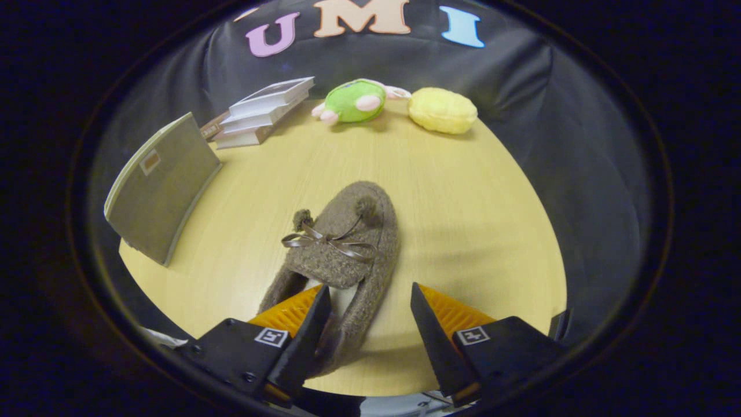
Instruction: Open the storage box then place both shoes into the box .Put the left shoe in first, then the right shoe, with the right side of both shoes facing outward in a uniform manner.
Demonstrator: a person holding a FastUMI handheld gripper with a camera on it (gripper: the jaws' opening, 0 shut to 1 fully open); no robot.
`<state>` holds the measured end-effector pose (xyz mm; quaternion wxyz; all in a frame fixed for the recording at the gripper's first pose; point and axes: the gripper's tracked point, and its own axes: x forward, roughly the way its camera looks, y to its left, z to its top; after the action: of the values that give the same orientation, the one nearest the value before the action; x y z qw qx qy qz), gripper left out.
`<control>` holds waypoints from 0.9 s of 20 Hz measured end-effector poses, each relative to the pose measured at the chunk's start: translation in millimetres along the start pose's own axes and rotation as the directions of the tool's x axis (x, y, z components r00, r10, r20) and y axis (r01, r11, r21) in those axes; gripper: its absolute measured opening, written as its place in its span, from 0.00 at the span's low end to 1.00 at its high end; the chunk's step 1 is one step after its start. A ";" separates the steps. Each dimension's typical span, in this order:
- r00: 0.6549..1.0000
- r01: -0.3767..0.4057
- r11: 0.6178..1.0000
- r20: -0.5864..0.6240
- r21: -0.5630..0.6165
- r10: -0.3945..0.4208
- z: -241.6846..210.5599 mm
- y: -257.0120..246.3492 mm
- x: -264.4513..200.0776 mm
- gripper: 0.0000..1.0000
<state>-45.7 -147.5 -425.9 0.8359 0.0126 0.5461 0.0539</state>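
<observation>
The claw (pixel 370 301) points forward and down, fingers spread (a clear gap between).

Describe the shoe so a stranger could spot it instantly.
On the pale wooden table, just ahead of the open gripper, lies a slipper, its heel reaching between the fingers. It alone is fuzzy brown with a ribbon bow and two pompoms.

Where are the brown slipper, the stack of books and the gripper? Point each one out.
brown slipper (pixel 338 255): gripper view, on its fuzzy upper by the bow.
stack of books (pixel 263 113): gripper view, on the page edges.
gripper (pixel 370 301): gripper view, midway between its open fingertips, straddling the slipper's heel side.
</observation>
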 end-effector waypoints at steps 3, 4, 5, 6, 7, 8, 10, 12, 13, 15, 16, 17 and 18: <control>0.999 -0.023 0.998 -0.032 0.056 0.025 -2.5 4.3 6.9 0.48; 0.999 -0.017 0.998 -0.039 0.065 0.020 -2.1 3.2 6.2 0.41; 0.999 0.000 0.998 -0.044 0.070 0.003 -2.9 0.9 9.0 0.34; 0.999 0.020 0.996 -0.049 0.086 -0.016 -2.7 -4.2 8.6 0.27; 0.998 0.013 0.993 -0.064 0.114 -0.005 -6.4 -6.8 2.1 0.20; 0.997 0.014 0.989 -0.071 0.148 -0.004 -6.3 -10.1 -0.2 0.13; 0.996 0.019 0.979 -0.086 0.202 -0.002 -4.7 -7.3 0.0 0.03; 0.996 0.008 0.968 -0.089 0.252 0.015 -4.5 -0.7 -5.3 0.03; 0.996 -0.002 0.960 -0.086 0.279 0.027 -1.6 3.1 -7.7 0.03; 0.996 -0.027 0.943 -0.076 0.333 0.055 7.1 9.3 -14.7 0.03; 0.996 -0.031 0.936 -0.067 0.351 0.058 11.8 12.1 -18.8 0.03; 0.996 -0.038 0.931 -0.060 0.362 0.064 16.8 16.0 -23.6 0.03; 0.996 -0.043 0.927 -0.052 0.373 0.067 22.5 20.4 -28.7 0.03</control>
<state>-38.1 -129.4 -389.0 0.7986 0.1842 0.5724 -0.0266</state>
